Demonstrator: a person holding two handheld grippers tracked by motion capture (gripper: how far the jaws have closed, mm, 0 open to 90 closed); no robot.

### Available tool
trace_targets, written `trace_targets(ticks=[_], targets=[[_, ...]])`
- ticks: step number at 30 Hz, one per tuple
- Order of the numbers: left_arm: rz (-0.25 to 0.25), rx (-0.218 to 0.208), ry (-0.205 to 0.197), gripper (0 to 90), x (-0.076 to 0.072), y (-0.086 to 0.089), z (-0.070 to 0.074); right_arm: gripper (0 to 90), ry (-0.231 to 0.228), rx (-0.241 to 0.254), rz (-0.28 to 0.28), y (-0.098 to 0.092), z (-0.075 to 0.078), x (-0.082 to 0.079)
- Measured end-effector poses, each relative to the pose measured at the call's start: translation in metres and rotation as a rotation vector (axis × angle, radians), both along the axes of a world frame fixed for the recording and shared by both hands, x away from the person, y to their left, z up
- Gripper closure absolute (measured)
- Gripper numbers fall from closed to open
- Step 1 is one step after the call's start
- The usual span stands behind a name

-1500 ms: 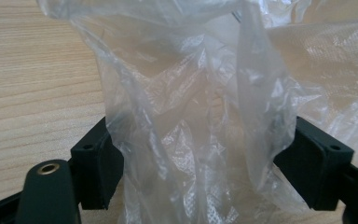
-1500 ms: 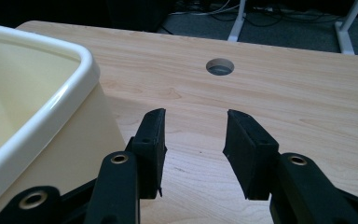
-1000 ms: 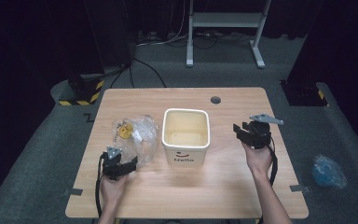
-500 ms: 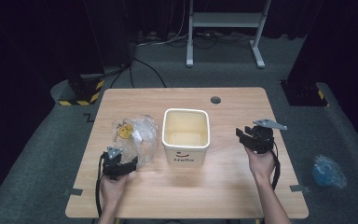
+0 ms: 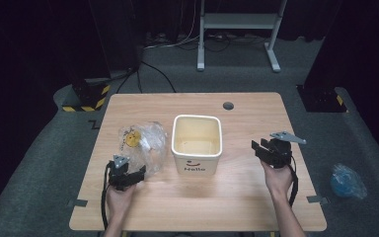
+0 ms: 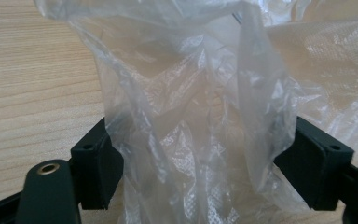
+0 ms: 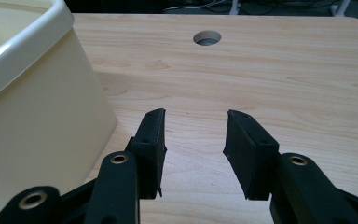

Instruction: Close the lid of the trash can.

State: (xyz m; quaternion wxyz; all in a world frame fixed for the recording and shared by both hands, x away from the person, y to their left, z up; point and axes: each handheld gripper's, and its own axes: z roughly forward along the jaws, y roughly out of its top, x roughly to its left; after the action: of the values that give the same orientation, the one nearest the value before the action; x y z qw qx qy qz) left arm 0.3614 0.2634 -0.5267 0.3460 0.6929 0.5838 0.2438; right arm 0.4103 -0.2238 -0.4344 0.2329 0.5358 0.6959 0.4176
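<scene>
Bench (image 5: 237,197) carrying a cream plastic bin (image 5: 197,143) at its middle, standing upright with its mouth open and showing a smiley and the word "Hello" on the near wall. Lying just left of the bin, and seeming to be touching its left wall: a crumpled clear plastic bag (image 5: 145,143), holding a round yellow item (image 5: 132,139) toward its far left part.

Holding the left gripper (image 5: 134,174) low at the bag's near edge, pointing away from the person and into the film. Standing spread wide in the left gripper view, fingers (image 6: 95,163) taking a bunched fold of the bag (image 6: 191,116) between them. Brushing against both inner faces, the film hanging loose, not being squeezed flat.

Holding the right gripper (image 5: 260,148) well right of the bin, over bare wood, with the grey three-cornered plate on top and the cable trailing back along the forearm. Standing partly spread in the right gripper view, fingers (image 7: 151,135) gripping nothing, only bench grain lying between them. Rising close on the left of that view, the bin's wall (image 7: 37,121); sitting farther off, a round cable hole (image 7: 207,38) in the bench.

Lying on the floor to the right of the bench, well apart from everything: a bluish plastic bag (image 5: 348,181).
</scene>
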Motion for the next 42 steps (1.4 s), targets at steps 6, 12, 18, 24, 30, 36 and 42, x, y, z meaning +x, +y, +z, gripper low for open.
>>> trace_targets(ticks=[6,12,18,24,30,36,42], targets=[[0.001,0.001,0.000,22.5,0.000,0.000,0.000,57.6,0.003,0.006,0.000,-0.001,-0.005,-0.003],[0.001,0.002,-0.001,22.5,0.000,0.000,0.000,57.6,0.008,0.011,-0.001,-0.002,-0.009,-0.006],[0.006,-0.003,-0.005,22.5,0.000,-0.001,0.000,57.6,0.014,0.019,0.000,-0.002,-0.014,-0.008],[0.006,-0.002,-0.004,22.5,0.000,-0.001,0.000,57.7,0.018,0.021,0.004,-0.001,-0.019,-0.009],[0.006,-0.001,-0.004,22.5,0.000,-0.001,0.000,57.7,0.023,0.023,0.007,0.000,-0.024,-0.011],[0.006,-0.003,-0.004,22.5,0.000,-0.001,0.000,57.7,0.031,0.028,0.010,0.001,-0.030,-0.011],[0.006,-0.003,-0.003,22.6,0.000,-0.001,0.000,57.7,0.035,0.032,0.013,0.002,-0.034,-0.012]])
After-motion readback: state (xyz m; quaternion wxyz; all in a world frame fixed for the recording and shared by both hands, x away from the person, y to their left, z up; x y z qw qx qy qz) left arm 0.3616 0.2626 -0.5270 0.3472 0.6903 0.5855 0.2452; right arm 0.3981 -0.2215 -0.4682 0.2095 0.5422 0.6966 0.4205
